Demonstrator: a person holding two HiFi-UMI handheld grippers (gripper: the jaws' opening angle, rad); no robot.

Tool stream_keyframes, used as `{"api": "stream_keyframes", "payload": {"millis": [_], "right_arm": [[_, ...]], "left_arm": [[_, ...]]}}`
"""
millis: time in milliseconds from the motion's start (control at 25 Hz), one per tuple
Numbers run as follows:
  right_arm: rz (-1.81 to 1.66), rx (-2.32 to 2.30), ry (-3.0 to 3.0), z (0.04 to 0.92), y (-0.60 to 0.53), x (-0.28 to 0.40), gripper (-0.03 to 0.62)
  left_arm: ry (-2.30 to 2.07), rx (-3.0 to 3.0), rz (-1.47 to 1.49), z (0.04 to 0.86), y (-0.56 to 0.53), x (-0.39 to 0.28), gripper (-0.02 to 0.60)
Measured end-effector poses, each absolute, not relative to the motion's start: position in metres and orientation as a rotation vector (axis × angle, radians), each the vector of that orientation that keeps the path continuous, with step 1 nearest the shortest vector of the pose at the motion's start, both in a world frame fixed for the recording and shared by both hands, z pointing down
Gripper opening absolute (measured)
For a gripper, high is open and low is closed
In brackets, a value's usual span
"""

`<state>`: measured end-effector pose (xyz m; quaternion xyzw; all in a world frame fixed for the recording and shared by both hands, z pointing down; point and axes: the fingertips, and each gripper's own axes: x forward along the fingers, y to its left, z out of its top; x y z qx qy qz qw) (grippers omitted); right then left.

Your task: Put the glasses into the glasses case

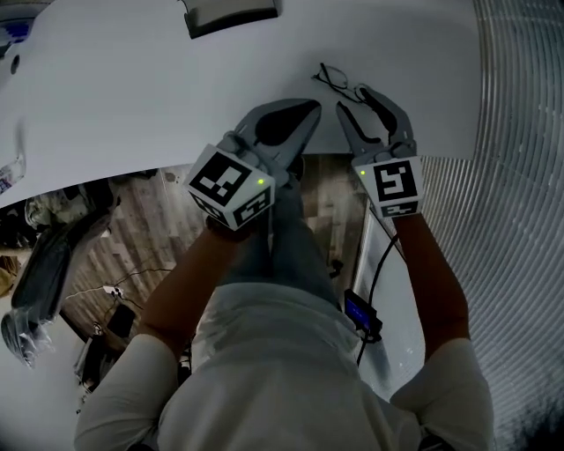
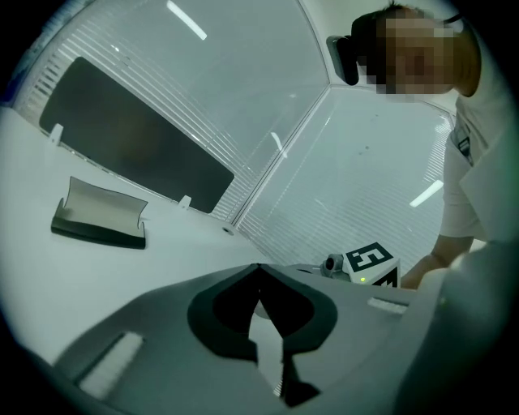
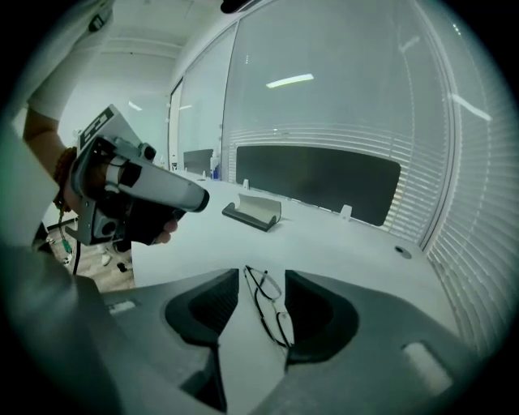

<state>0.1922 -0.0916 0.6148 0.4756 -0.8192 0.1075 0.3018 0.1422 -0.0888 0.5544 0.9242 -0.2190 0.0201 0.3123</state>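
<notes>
Thin dark-framed glasses (image 1: 335, 79) lie folded on the white table (image 1: 132, 97). My right gripper (image 1: 368, 104) is open just in front of them. In the right gripper view the glasses (image 3: 272, 306) lie on the table between the two jaws of the right gripper (image 3: 261, 275), and neither pad presses on them. My left gripper (image 1: 301, 113) is beside it on the left, shut and empty, its tips meeting in the left gripper view (image 2: 259, 266). The open grey glasses case (image 1: 231, 16) stands at the table's far side, also seen as the case (image 2: 101, 215) and the case (image 3: 253, 212).
A long dark panel (image 3: 316, 178) runs along the glass wall behind the case. The table's near edge (image 1: 132, 172) crosses just under both grippers. Cables and a small black box (image 1: 361, 313) lie on the floor below. Blinds (image 1: 520, 132) line the right side.
</notes>
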Motion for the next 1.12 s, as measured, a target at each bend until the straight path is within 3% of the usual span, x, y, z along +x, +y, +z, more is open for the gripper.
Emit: {"api": "stream_keyframes", "payload": {"millis": [400, 720, 1120], "right_arm": [[0.2, 1.102, -2.124, 0.66, -0.109, 0.201, 0.218], [0.193, 1.024, -2.144, 0.67, -0.115, 0.201, 0.215], [0.126, 1.003, -2.151, 0.658, -0.11, 0.2, 0.061]], "left_arm": [[-0.585, 2.408, 0.071, 0.591, -0.098, 0.149, 0.0], [-0.59, 2.392, 0.063, 0.6, -0.102, 0.144, 0.0], [-0.597, 2.386, 0.06, 0.597, -0.097, 0.14, 0.0]]}}
